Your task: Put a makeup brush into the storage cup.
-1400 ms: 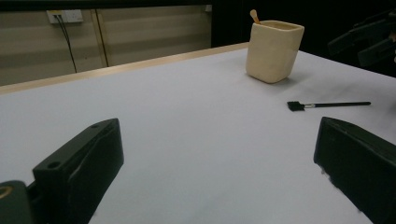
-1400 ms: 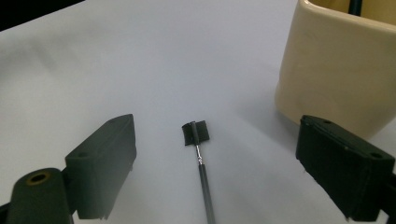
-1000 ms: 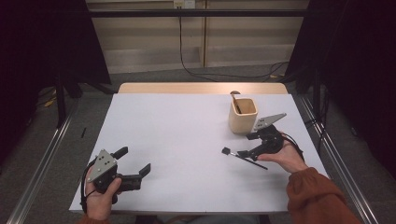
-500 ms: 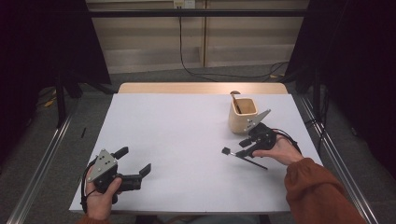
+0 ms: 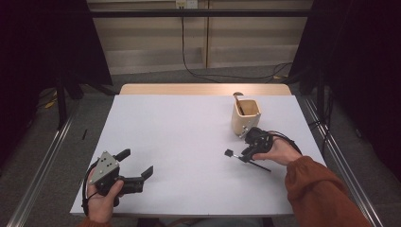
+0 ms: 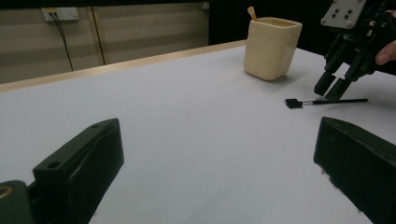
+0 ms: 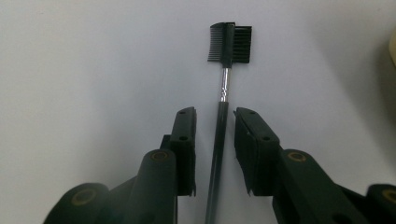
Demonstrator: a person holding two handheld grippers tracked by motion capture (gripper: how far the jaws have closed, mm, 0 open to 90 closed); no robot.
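Items on the white-topped table point(image 5: 189, 142), listed near to far with places given against the cream cup.

1. Grippers, black, two-jaw, hand-held: two.
- Left gripper point(image 5: 138, 163), with a grey three-cornered plate on top, held at the near edge of the table, well apart from the cup. Jaws stand wide with nothing between them.
- Right gripper point(image 7: 215, 140), in the person's right hand point(image 5: 279, 152), just on the near side of the cup. Jaws have just been closing and now stand narrow, one on each side of the brush handle; a thin gap shows on both sides, so the pads do not press on it.

2. Slim black brush with a comb-and-bristle head point(image 7: 223, 107): one. Straight black handle, short silver ferrule, small flat head with fine comb teeth on one edge and dense black bristles on the other. It lies flat on the table, near the cup on its near side, the head pointing away from the right gripper.

3. Cream, squarish, rounded-corner cup point(image 5: 246, 116): one. It stands upright toward the far right of the table. Contents: one thin tool with a brownish tip point(image 6: 252, 12) leaning out over the rim; its lower part is hidden inside.
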